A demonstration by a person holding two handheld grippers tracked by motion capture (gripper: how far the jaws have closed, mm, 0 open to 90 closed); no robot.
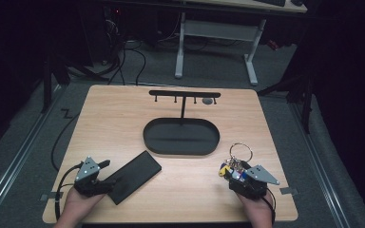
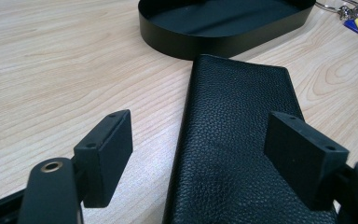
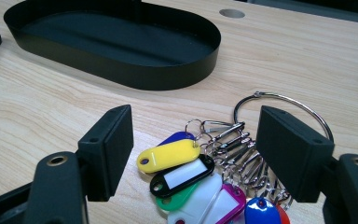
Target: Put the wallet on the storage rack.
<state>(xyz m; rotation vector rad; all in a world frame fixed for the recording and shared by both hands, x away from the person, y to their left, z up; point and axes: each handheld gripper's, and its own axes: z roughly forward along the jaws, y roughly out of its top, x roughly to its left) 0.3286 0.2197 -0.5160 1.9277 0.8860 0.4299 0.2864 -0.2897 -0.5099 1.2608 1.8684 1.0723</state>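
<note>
Beyond the oval tray (image 1: 181,136), high view alone catches a hook rack (image 1: 184,94).

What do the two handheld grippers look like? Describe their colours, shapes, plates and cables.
Both are black. The left gripper and the right gripper each carry a grey three-cornered plate on top, and a black cable trails from each. In the gripper views, each has two blocky, matte black rectangular pads with small holes in their top faces, mounted on arms with brass-coloured round fittings. No sleeves are visible at the hands.
</note>
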